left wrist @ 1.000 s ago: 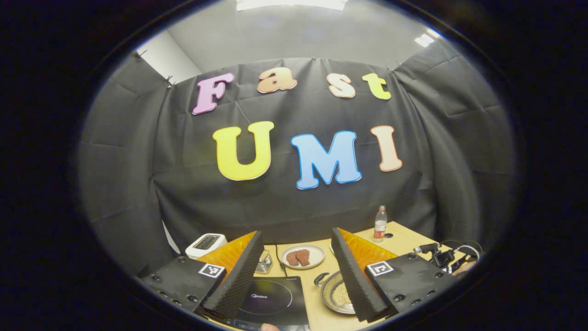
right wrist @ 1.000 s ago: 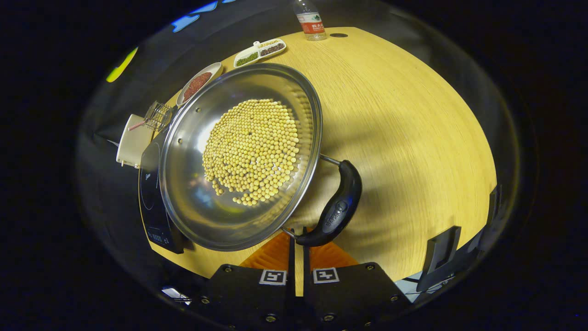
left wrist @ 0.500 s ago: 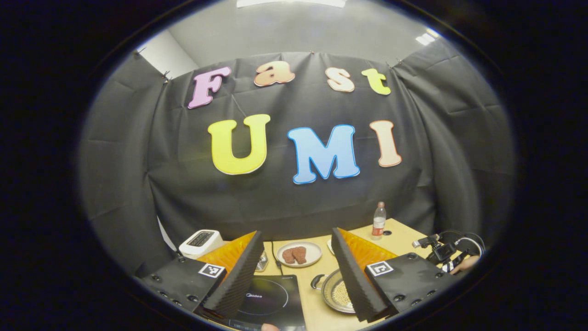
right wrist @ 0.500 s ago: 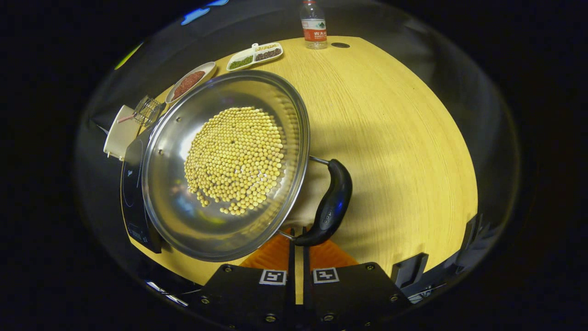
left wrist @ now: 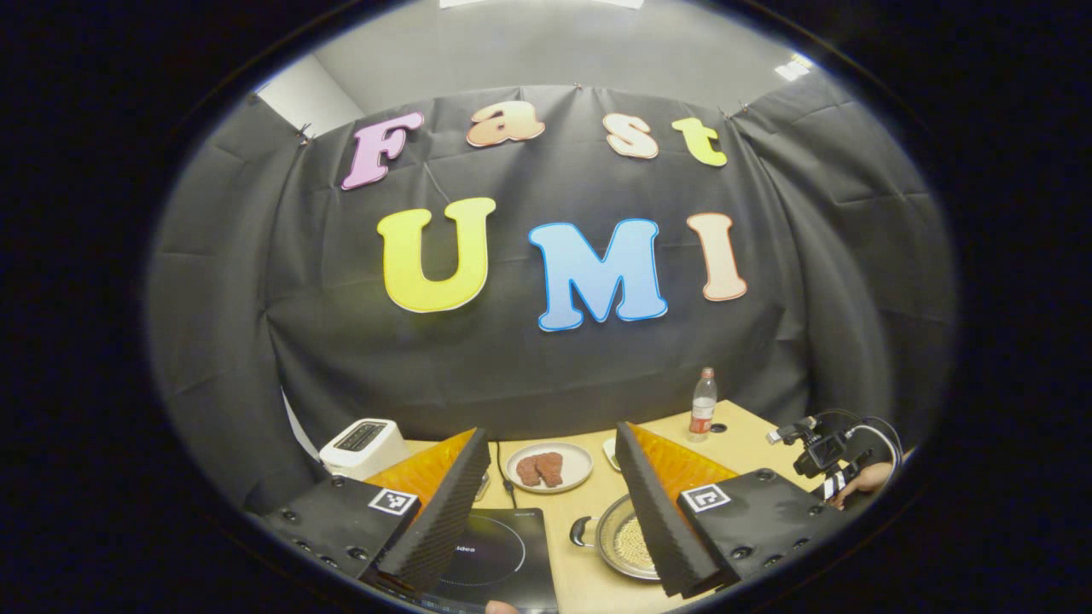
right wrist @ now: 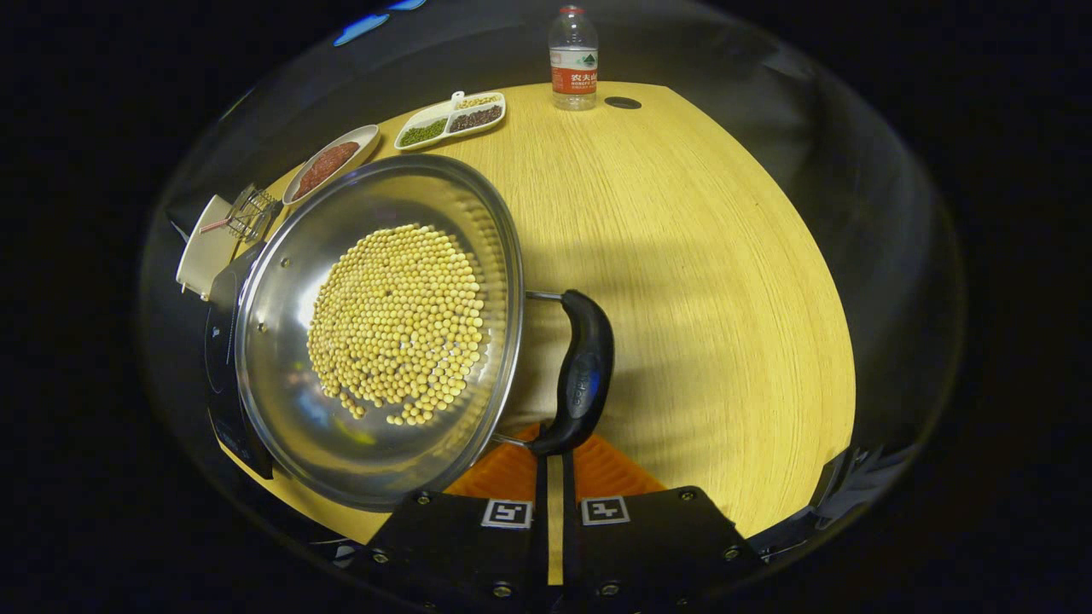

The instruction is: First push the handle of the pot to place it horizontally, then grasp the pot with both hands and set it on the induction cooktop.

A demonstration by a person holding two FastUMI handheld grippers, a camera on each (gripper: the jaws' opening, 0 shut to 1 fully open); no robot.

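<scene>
Near the table's (right wrist: pixel 682 256) left edge, the pot (right wrist: pixel 375 333) of beans touches the induction cooktop (left wrist: pixel 495 554), marked "Midea", I think. The right gripper (right wrist: pixel 553 465), nearly closed, meets the pot's handle (right wrist: pixel 580 375). The left gripper (left wrist: pixel 546 503) hangs spread wide.

Pot (right wrist: pixel 281 409) and cooktop (left wrist: pixel 503 558) on the desk (right wrist: pixel 682 256)

Round steel pot holds yellow beans (right wrist: pixel 397 320); its black handle (right wrist: pixel 584 375) points sideways. The flat black cooktop lies just beside it.
</scene>
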